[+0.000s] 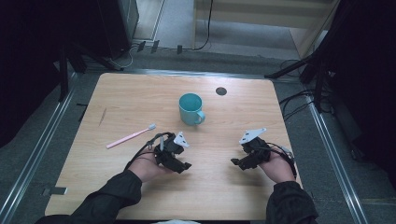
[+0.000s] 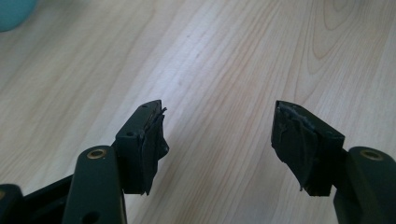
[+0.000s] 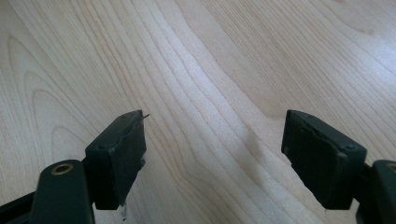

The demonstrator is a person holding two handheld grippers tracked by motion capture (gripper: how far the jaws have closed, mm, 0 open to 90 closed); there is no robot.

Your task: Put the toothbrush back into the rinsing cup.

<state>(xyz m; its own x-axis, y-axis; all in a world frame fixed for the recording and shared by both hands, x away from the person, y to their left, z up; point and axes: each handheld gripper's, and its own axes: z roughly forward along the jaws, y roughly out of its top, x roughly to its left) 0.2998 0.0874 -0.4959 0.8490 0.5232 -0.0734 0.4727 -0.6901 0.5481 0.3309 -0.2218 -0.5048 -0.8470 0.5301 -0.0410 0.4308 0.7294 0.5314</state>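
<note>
Two grippers resting near a teal mug point(image 1: 191, 108) on the wooden table point(image 1: 116, 93).

Below the mug, the left gripper point(image 1: 186, 165) and right gripper point(image 1: 235, 162) are gaping wide, gripping nothing; a pink toothbrush point(image 1: 130, 136) is lying left of the mug, whose inside cannot be made out.

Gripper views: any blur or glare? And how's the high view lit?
Left gripper view: fingers sharp, teal cup at the corner soft. Right gripper view: wood grain crisp, bright sheen across the table, nothing blown out. High view: table evenly lit, soft shadow beside the cup, surroundings fall to near black.
</note>
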